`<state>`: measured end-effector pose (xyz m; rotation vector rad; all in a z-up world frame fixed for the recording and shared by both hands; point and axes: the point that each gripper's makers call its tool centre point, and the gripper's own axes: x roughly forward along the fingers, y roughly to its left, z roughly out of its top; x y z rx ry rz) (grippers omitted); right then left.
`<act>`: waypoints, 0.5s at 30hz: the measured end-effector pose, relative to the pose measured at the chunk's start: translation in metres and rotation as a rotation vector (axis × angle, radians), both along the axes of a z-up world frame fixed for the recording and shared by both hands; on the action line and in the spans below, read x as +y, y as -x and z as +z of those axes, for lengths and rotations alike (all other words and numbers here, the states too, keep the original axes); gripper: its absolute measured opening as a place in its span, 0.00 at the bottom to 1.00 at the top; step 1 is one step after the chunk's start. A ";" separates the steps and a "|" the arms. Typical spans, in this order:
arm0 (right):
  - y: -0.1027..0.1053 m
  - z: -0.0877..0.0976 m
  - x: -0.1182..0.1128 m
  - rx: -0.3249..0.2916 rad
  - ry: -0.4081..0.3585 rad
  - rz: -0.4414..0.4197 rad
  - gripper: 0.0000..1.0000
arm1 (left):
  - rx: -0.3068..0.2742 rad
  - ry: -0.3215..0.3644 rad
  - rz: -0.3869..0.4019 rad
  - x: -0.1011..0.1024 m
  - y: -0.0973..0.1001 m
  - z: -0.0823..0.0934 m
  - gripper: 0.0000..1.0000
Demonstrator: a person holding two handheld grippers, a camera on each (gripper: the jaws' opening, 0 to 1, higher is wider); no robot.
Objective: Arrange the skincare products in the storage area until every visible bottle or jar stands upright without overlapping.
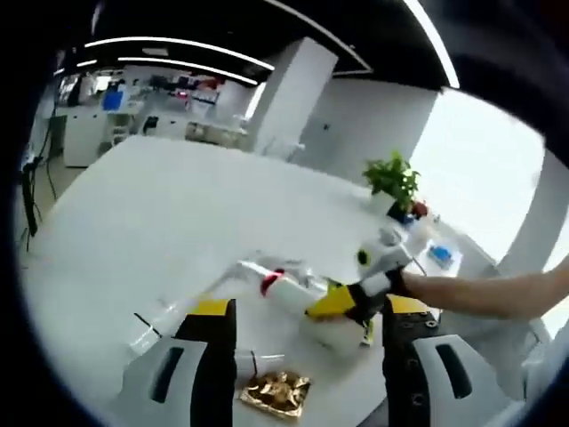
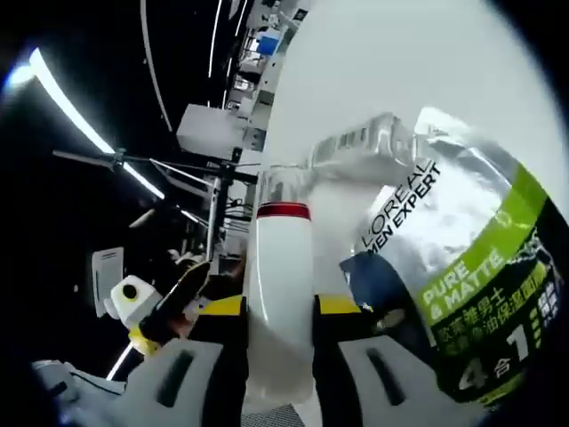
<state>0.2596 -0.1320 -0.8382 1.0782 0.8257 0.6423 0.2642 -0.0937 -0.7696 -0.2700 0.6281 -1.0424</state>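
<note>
My right gripper [image 2: 280, 325] has 1 white bottle clamped; the tidying is barely begun

My right jaws are closed on the lower body of a white bottle with a red band and clear cap [image 2: 283, 267], whose long axis runs straight out along the jaws, cap pointing away from me. Just beside it sits a silver L'Oréal Men Expert Pure & Matte pack [image 2: 462, 267]. In the left gripper view my left gripper [image 1: 307, 356] stands wide apart and empty over the white table [image 1: 178, 205], with a gold foil item [image 1: 276, 393] between the jaws. My right gripper holds that bottle low and roughly level near clear containers [image 1: 284, 267], so I judge nothing stands upright yet
</note>
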 end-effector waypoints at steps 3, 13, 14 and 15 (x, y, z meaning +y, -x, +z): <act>0.006 0.014 0.002 -0.045 0.001 0.011 0.26 | 0.078 0.093 0.019 -0.014 -0.004 0.001 0.58; 0.028 0.046 0.011 -0.157 -0.031 0.035 0.26 | 0.180 0.203 0.033 -0.030 -0.024 -0.001 0.51; 0.028 0.048 0.012 -0.185 -0.027 0.037 0.26 | 0.182 0.219 0.026 -0.032 -0.022 0.001 0.50; 0.030 0.049 0.012 -0.190 -0.041 0.039 0.26 | 0.191 0.221 0.023 -0.034 -0.021 0.000 0.51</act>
